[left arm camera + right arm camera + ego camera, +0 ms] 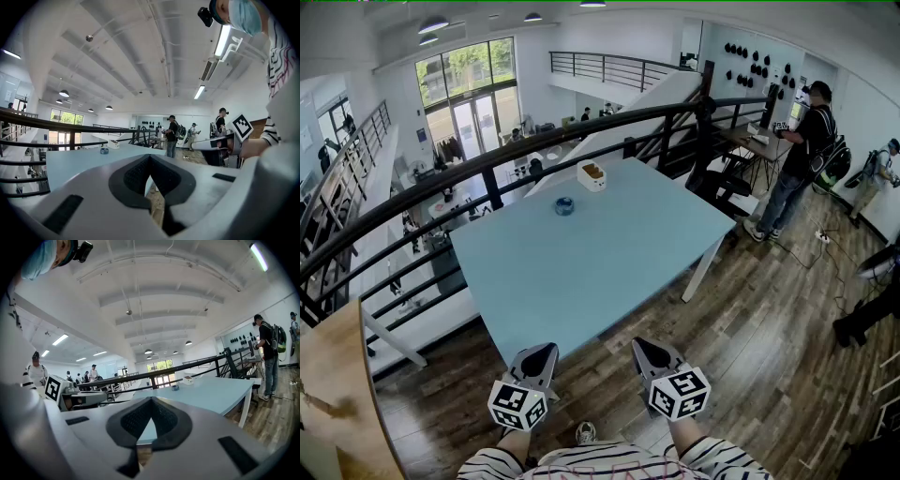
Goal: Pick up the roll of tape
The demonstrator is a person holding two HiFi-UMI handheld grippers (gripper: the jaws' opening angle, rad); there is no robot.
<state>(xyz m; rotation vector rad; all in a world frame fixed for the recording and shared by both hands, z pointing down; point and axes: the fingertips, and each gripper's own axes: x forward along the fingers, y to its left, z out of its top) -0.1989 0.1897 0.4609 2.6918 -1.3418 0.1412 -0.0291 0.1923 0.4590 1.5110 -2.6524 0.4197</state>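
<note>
left gripper (150,158) — jaws are seen pressed together, nothing held | roll of tape (104,150) is seen far off on the blue table (70,165), near a white box (113,144) | right gripper (200,146) is seen at right — level

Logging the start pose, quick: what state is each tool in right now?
Left tool: closed, holding nothing.
Right tool: closed, holding nothing.

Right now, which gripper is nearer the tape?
Left, slightly. Both hang short of the table, with the tape far across it. The left gripper is almost in line with the tape; the right gripper sits off to its right.
</note>
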